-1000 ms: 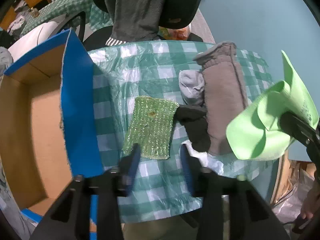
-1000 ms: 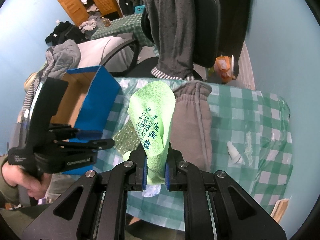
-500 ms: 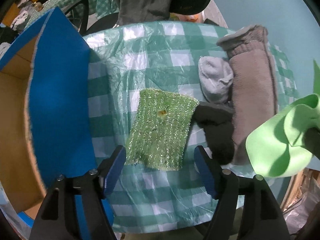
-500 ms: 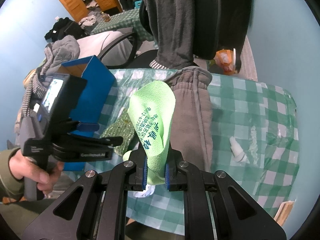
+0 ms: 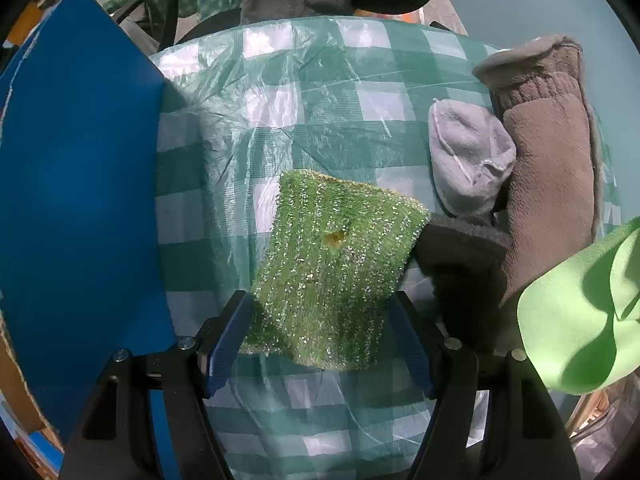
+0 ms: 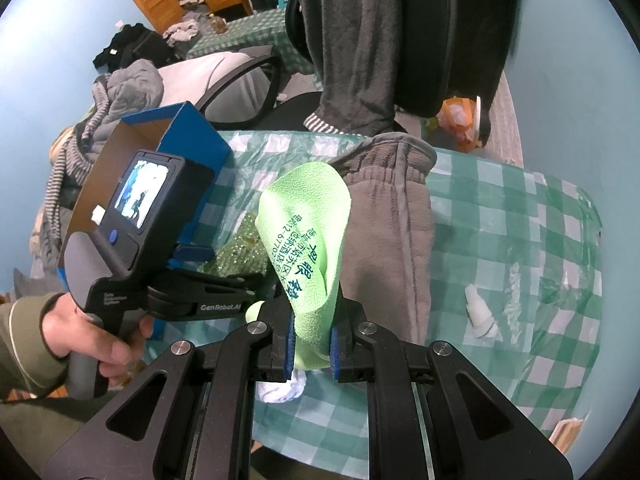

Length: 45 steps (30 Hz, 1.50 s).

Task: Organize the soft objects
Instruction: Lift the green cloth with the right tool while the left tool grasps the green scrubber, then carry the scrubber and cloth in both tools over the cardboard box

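The left gripper (image 5: 320, 336) points straight down at the table with its jaws wide apart. The near end of a sparkly green scrubbing cloth (image 5: 332, 276) lies flat between the two blue pads (image 5: 228, 336), which do not squeeze it. In the right wrist view, a hand (image 6: 96, 336) in a green sleeve (image 6: 20, 352) holds this gripper by its grey handle, and a little screen (image 6: 140, 188) glows on its back.

The right gripper (image 6: 310, 340) is closed tight on a light green cloth (image 6: 308, 248) with dark writing on it. The cloth stands up from the jaws like a cone, up off the table. In the left wrist view, the same cloth (image 5: 580, 320) hangs at the right edge.

Just beside the scrubbing cloth, on its right, is a black sock (image 5: 464, 272) that touches its edge. Past that lies a pale grey sock (image 5: 468, 160), and next to both is a long brown fuzzy bundle (image 5: 548, 184). All of them lie on a green and white checked tablecloth (image 5: 312, 92) under clear plastic.

On the left stands a blue cardboard box (image 5: 76, 200), open at the top and brown inside. A small white bottle (image 6: 480, 312) lies well apart on the right side of the table.

Behind the table is a black chair (image 6: 424, 32) with a dark grey garment (image 6: 352, 40) draped over its back.
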Available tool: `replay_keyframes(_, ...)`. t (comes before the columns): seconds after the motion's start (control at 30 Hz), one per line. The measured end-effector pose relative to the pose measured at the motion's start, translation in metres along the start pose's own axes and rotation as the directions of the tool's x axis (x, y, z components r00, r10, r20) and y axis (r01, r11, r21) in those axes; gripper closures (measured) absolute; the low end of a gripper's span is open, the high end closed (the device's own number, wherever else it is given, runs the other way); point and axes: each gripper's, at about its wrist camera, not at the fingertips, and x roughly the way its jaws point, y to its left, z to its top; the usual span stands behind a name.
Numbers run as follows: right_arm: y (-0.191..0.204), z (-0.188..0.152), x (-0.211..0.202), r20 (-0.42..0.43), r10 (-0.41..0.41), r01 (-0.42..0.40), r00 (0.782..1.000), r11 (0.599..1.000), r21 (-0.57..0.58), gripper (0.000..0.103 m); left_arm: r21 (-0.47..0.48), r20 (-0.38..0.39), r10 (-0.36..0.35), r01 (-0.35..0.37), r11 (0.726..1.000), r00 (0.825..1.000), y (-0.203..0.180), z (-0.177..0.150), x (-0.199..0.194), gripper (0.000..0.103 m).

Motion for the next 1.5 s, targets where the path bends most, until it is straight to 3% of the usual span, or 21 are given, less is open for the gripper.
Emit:
replay_keyframes(0.23, -0.003, 0.002, 0.003, -0.004, -0.003, 0.003, 1.000, 1.000, 0.008, 0.090, -0.008, -0.011, -0.014, 0.014, 1.000, 1.000, -0.001, 0.006, 0.006, 0.033)
replay_keyframes(0.5, -0.006, 0.005, 0.003, 0.000, -0.003, 0.003, 1.000, 1.000, 0.014, 0.090, 0.003, 0.016, 0.009, -0.009, 1.000, 1.000, 0.006, 0.008, 0.011, 0.058)
replay_keyframes(0.57, -0.006, 0.005, 0.003, 0.001, -0.005, 0.005, 1.000, 1.000, 0.018, 0.090, 0.011, 0.025, 0.007, -0.007, 1.000, 1.000, 0.008, 0.005, 0.010, 0.075)
replay_keyframes(0.67, -0.006, 0.005, 0.002, 0.002, -0.005, 0.005, 1.000, 1.000, 0.020, 0.090, 0.014, 0.018, -0.012, 0.011, 1.000, 1.000, 0.008, 0.005, 0.009, 0.087)
replay_keyframes(1.1, 0.002, 0.010, -0.010, 0.036, -0.005, 0.004, 0.999, 1.000, 0.014, 0.090, 0.070, 0.103, -0.012, 0.005, 0.998, 0.995, 0.002, -0.014, -0.039, 0.091)
replay_keyframes(1.5, 0.018, 0.016, -0.029, 0.079, 0.004, -0.004, 0.997, 1.000, 0.003, 0.090, 0.054, 0.197, -0.037, 0.026, 0.998, 0.980, 0.019, -0.035, -0.103, 0.091)
